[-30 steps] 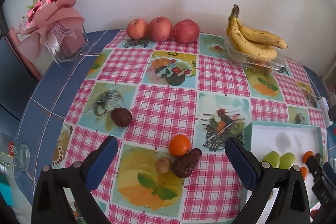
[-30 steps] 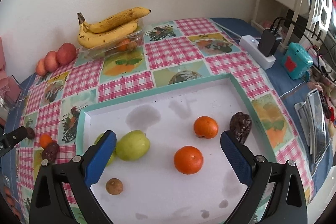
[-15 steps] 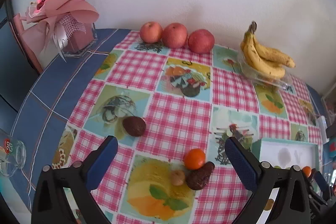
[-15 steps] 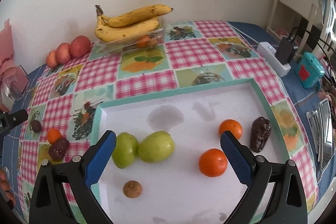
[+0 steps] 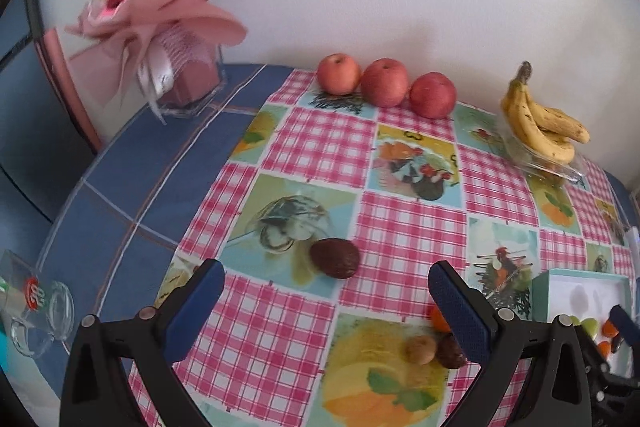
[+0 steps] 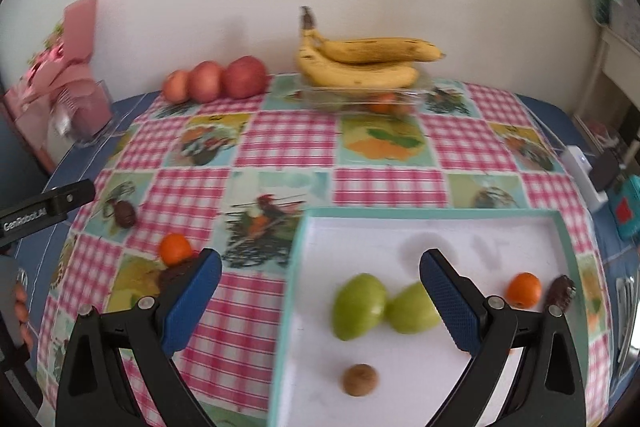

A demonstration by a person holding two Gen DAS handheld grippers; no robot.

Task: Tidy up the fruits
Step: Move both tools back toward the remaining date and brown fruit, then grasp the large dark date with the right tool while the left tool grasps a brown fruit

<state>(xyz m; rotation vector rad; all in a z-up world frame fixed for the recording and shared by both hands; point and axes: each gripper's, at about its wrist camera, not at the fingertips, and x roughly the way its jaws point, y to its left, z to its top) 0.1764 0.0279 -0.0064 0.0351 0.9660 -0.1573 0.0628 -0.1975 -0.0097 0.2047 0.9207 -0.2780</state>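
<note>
My left gripper (image 5: 324, 303) is open above the checked cloth, a dark avocado (image 5: 335, 257) lying just beyond its fingertips. A small brown fruit (image 5: 421, 349), a dark fruit (image 5: 450, 351) and an orange (image 5: 438, 319) sit by its right finger, partly hidden. My right gripper (image 6: 320, 293) is open over the left rim of the white tray (image 6: 294, 267). In the tray lie two green fruits (image 6: 360, 301), a small brown fruit (image 6: 360, 379), an orange (image 6: 523, 289) and a dark fruit (image 6: 562, 291). On the cloth to its left are an orange (image 6: 175, 248) and the avocado (image 6: 125, 213).
Three red apples (image 5: 386, 87) line the wall. Bananas (image 6: 360, 65) rest on a clear box (image 6: 360, 97). A pink bouquet in a vase (image 5: 176, 39) stands at the back left, a glass mug (image 5: 38, 315) at the left edge. A power strip (image 6: 580, 175) lies right.
Both grippers have swung left. The avocado now lies between the left fingers' line, and the tray has slid right in both views. Both stay open.
</note>
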